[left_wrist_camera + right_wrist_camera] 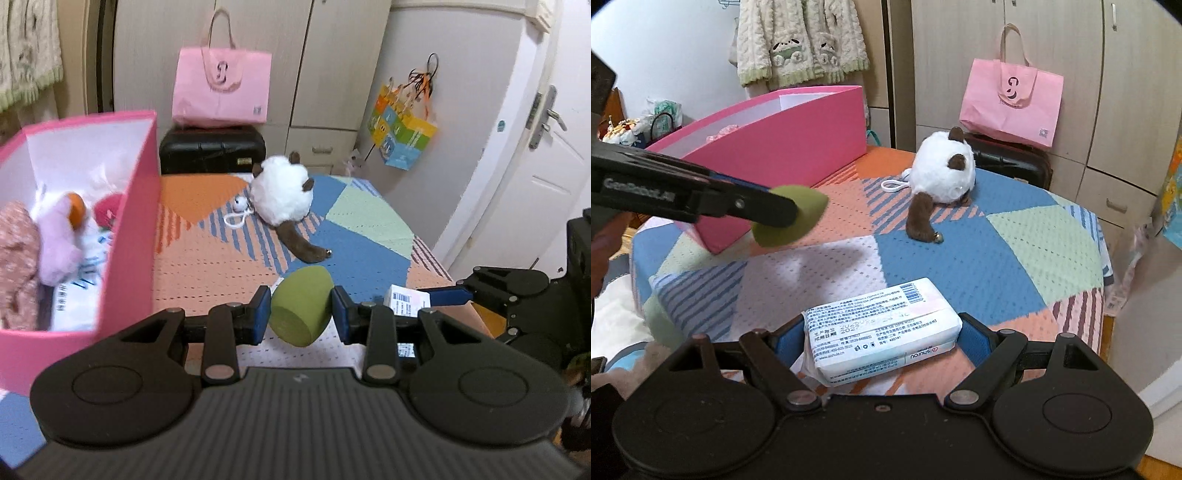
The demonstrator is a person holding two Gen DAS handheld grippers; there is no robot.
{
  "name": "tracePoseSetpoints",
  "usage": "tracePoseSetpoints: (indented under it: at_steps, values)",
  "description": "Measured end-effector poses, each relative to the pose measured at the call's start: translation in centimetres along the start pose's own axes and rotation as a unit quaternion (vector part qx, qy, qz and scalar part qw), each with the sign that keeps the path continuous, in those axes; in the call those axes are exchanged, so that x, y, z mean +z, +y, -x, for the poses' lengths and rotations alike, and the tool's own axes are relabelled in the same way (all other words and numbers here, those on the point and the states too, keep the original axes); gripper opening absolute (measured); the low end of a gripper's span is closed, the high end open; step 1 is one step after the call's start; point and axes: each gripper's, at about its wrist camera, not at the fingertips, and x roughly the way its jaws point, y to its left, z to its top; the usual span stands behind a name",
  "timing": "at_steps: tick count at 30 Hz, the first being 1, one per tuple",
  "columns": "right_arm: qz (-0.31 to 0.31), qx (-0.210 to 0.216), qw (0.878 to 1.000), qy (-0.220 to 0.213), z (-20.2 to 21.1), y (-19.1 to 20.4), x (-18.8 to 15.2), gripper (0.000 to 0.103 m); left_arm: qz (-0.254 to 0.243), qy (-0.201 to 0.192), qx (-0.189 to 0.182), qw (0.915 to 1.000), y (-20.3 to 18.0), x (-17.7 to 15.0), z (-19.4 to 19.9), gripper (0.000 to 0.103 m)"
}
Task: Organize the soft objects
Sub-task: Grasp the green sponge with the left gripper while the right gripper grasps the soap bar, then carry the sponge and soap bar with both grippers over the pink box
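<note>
The left gripper (301, 310) is clamped on an olive-green egg-shaped sponge (301, 308), its blue pads pressed against both sides, and holds it in the air above a table covered with a patchwork cloth of orange, blue, green and striped panels (221, 258). Just to its left stands an open pink cardboard box with a white inside (136, 206), which contains a lilac plush toy with an orange patch (61, 236), a pink knitted item (16, 258) and a red soft item (109, 210).

The right gripper (882, 339) grips a white plastic-wrapped tissue pack printed with text and a barcode (882, 332) between its blue pads near the table's front edge.

Farther back on the cloth lies a fluffy white plush animal with brown ears and a brown tail (280, 195), well apart from both grippers.
</note>
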Motion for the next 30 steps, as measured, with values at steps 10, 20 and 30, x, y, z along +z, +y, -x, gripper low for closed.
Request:
tracePoseSetpoints:
  at_steps: [10, 20, 30]
  values:
    - [-0.001, 0.044, 0.999, 0.004, 3.8, 3.5, 0.6, 0.087, -0.009, 0.039, -0.037, 0.9985, 1.1, -0.9, 4.3, 0.034]
    - [0.026, 0.096, 0.995, -0.011, 4.6, 7.8, 4.4, 0.087, 0.019, 0.078, -0.053, 0.9954, 5.4, -1.3, 7.7, 0.034]
    - [0.098, 0.117, 0.987, -0.054, 4.0, 12.3, 10.1, 0.088, 0.033, 0.038, -0.033, 0.9982, 10.5, 1.0, 11.8, 0.034]
